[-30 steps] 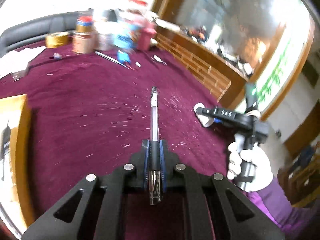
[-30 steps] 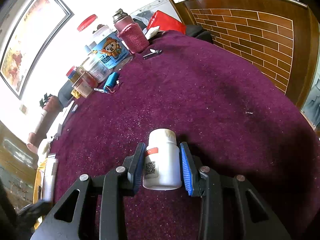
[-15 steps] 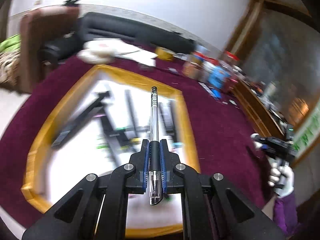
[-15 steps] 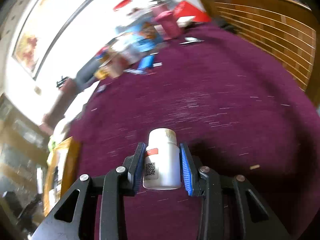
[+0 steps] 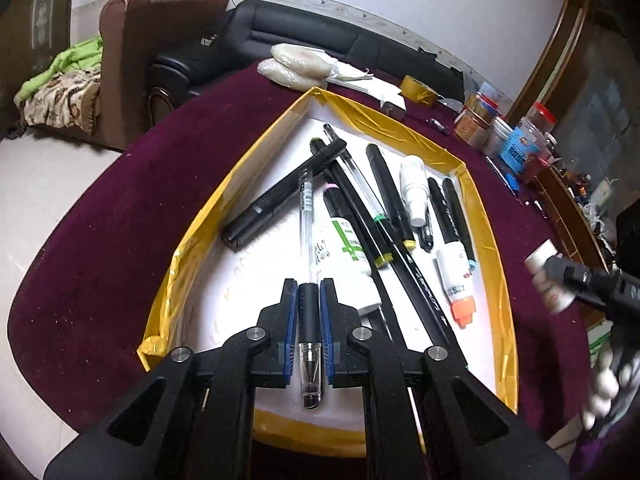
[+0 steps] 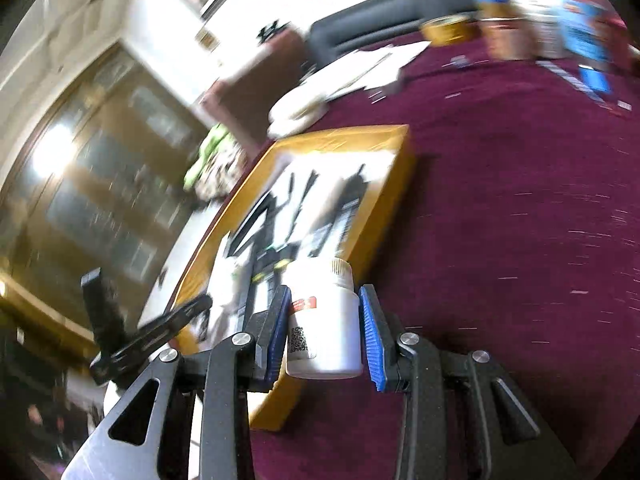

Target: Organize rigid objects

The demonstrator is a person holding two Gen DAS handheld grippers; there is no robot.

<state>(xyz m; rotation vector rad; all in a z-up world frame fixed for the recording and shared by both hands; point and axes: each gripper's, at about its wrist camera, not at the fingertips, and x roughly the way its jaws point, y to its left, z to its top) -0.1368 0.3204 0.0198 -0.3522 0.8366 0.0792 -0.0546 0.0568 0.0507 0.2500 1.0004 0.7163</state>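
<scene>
Tabletop (image 5: 100,240): a maroon cloth is covering it; jars and boxes are crowding the far edge, well apart from the sorting spot.
Tray (image 5: 486,216): the yellow-rimmed tray is already holding a good pile of pens, markers and small bottles lying loose on its white floor, so much of the sorting looks done.
Left to do: judging from what is in hand, two more things are waiting to go in; whether more remains among the far clutter I cannot tell.
Left gripper (image 5: 311,320): it is hovering over the tray's near end, pointing down into it; its jaws are just starting to ease apart, with the clear pen (image 5: 307,240) between the blue pads and its far end reaching out over the tray's pile.
Right gripper (image 6: 324,328): it is coming in beside the tray's (image 6: 384,216) outer wall, clamped narrow on the white pill bottle (image 6: 324,328), which is sitting upright between the pads, above the maroon cloth just outside the rim.
</scene>
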